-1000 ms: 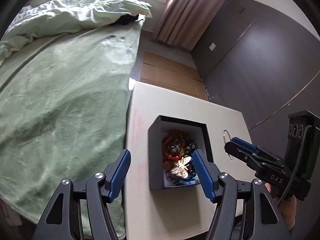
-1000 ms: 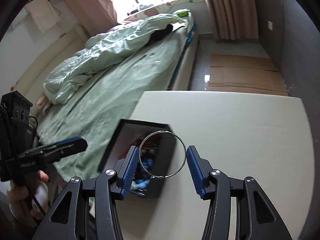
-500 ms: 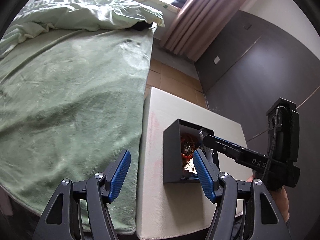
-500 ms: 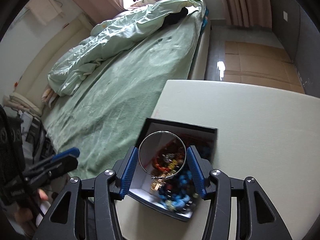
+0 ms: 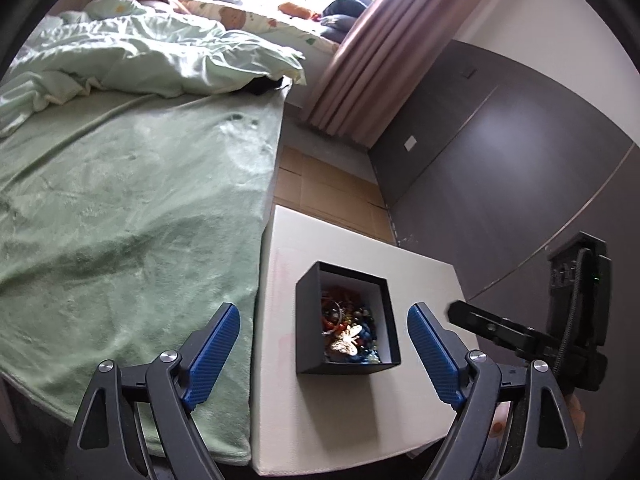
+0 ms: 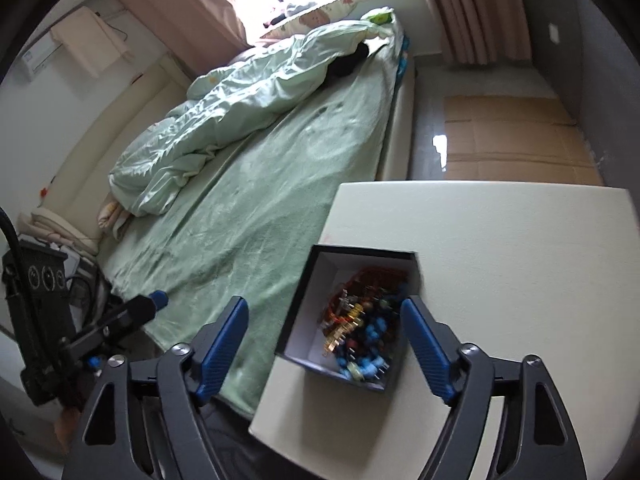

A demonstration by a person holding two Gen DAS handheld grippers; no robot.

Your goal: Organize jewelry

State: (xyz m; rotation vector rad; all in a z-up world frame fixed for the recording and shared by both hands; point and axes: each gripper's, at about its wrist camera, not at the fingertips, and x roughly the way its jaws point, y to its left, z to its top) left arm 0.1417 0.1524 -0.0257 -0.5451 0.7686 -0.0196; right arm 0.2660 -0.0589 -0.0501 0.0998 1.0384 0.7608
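Observation:
A black open box (image 5: 308,328) stands on a cream table (image 5: 360,420). It holds mixed jewelry (image 5: 348,332): red and blue beads and a gold butterfly piece. The box (image 6: 298,312) and its jewelry (image 6: 364,328) also show in the right wrist view. My left gripper (image 5: 324,356) is open and empty, raised above and in front of the box. My right gripper (image 6: 324,344) is open and empty above the box's near edge. In the left wrist view the right gripper's (image 5: 460,312) dark body sits to the box's right.
A bed with a green blanket (image 5: 120,220) runs along the table's left side, with a rumpled duvet (image 5: 140,64) at its head. A dark wardrobe wall (image 5: 520,160) stands to the right. Cardboard sheets (image 6: 508,140) lie on the floor beyond the table.
My right gripper opened and the silver hoop it held is gone from between its fingers. It pulled back from the box. My left gripper rose and drew back.

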